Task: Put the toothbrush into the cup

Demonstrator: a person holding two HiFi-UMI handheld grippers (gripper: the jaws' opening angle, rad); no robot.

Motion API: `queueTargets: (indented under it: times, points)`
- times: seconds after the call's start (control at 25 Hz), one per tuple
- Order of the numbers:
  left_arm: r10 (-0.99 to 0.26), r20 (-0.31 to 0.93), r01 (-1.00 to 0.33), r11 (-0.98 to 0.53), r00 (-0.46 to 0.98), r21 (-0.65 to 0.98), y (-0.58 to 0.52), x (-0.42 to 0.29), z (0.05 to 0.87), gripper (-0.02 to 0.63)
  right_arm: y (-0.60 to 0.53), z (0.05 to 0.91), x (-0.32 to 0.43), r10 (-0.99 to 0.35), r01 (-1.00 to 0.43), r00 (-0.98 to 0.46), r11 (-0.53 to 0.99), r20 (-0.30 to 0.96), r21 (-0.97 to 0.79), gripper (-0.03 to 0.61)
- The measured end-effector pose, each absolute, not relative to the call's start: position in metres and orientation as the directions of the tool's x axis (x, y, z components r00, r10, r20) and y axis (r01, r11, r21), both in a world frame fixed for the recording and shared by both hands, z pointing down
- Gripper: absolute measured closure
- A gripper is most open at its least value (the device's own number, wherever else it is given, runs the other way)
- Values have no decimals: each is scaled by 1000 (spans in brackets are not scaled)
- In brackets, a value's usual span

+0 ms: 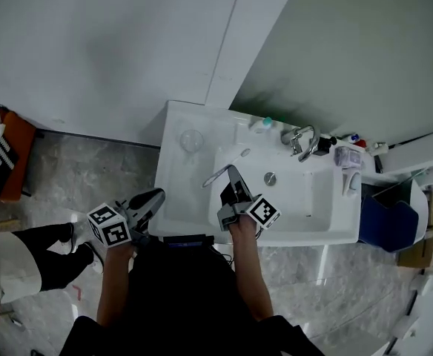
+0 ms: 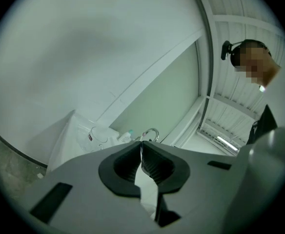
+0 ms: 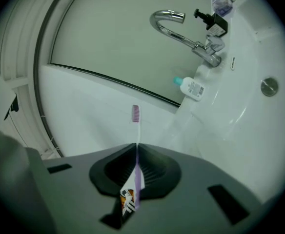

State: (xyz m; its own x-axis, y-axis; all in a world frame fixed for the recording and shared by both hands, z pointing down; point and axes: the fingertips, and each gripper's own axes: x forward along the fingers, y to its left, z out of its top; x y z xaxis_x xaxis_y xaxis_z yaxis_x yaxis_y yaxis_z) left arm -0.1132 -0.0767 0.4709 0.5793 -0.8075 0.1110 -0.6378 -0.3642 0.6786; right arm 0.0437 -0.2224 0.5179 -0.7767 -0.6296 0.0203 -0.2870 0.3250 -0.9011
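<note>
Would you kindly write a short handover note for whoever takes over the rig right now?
Left gripper: shut, empty, near the sink's front left corner.
Right gripper: shut on the toothbrush, bristle end forward, over the basin.
Cup: upright on the sink's left ledge, nothing in it.
Done: toothbrush is gripped and off the sink.
Left: carry it left to the cup and drop it in.
</note>
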Motion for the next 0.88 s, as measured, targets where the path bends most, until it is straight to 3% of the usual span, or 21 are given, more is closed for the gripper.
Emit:
queueTargets:
  times: [0.44,0.88]
  points:
    - [-905,163,-728,-199,394,656,-54,-98,467,594,-254,518,33,-532,-198,-847,349,-20,-916,561]
    - [-887,145,-706,-240,439,666,-83,-102,465,594,-284,503,6,-553,-230,-833,395,-31,-889,563]
